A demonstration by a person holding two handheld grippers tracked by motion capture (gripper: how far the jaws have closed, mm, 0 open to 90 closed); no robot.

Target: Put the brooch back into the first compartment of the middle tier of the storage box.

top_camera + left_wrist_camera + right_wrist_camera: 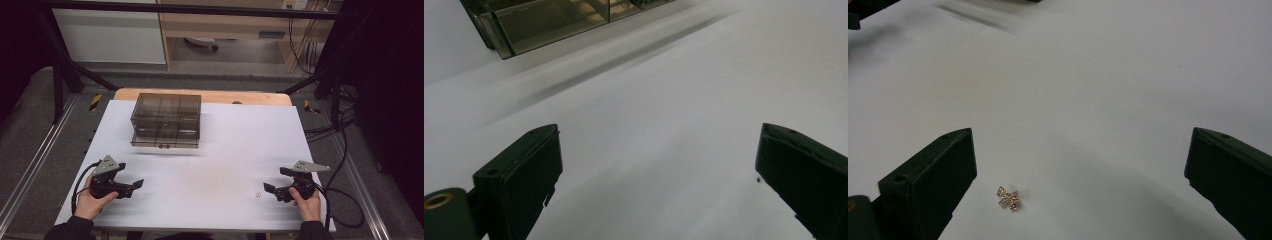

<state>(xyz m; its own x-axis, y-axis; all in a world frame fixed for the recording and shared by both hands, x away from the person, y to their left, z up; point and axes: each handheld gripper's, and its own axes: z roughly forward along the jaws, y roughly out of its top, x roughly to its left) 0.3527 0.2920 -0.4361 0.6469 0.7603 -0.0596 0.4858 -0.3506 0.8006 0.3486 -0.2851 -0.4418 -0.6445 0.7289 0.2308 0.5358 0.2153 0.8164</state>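
A small gold, gem-studded bow-shaped trinket (1008,198) lies on the white table sheet, close to the left jaw in the right gripper view; it is a tiny speck (258,194) in the high view. My right gripper (276,181) (1080,170) is held low at the front right, open, nothing between its jaws. At the front left, my left gripper (130,184) (659,165) is open over bare sheet. A smoky translucent compartment box (166,120) (549,20) sits lid-down at the back left of the table.
The white sheet (220,150) covers most of a wooden table whose far edge (200,94) shows behind the box. Black frame bars and cables (340,130) run along the right side. Grey floor surrounds the table.
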